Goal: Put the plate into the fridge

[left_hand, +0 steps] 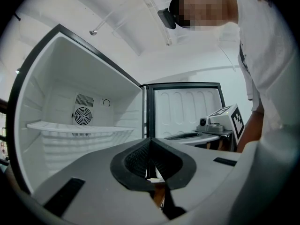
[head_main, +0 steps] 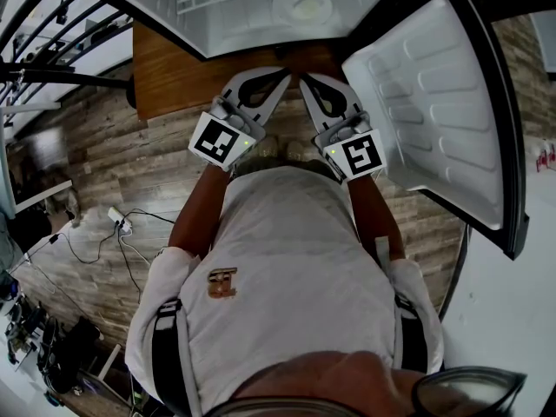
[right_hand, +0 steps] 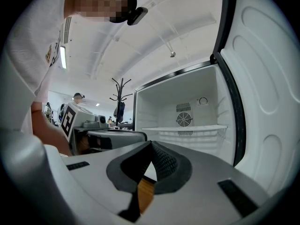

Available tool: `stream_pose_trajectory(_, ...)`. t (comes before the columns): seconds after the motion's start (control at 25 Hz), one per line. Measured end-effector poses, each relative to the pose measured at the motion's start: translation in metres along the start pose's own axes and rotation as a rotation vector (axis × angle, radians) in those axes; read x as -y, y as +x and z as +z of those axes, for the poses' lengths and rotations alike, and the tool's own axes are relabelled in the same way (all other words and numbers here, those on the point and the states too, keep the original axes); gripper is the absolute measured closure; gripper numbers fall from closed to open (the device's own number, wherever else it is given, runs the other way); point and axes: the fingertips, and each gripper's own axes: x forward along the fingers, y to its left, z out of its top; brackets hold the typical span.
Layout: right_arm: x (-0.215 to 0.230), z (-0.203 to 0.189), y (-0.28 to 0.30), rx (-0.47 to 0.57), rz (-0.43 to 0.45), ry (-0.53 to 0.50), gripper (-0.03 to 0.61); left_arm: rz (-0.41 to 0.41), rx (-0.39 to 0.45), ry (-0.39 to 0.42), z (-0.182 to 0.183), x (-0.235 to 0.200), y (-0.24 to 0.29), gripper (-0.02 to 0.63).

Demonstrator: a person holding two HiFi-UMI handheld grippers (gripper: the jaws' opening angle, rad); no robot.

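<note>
Grey left tongs (head_main: 283, 76) and right tongs (head_main: 305, 79): held level, side by side, aimed into the open fridge (head_main: 161, 7); both closed together, nothing clamped. Plate (head_main: 301, 7) lodged inside.

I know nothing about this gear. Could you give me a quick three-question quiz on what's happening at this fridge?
1. True or false: the plate already lies on the wire shelf inside the fridge.
2. The fridge door is: A) shut; B) swung open on the person's right; C) taken off.
3. Fill in: the left gripper and the right gripper both have their jaws ____, with nothing held.

Key: 1 true; 2 B; 3 shut.
</note>
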Motion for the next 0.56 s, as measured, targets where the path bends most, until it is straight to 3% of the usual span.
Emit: stream_pose_trajectory(0.56, 0.0012, 0.0059, -0.0001, 0.030, -0.019, -0.002, 0.546, 0.000, 0.004, -0.013, 0.0006, -0.0003, -0.0006, 0.595)
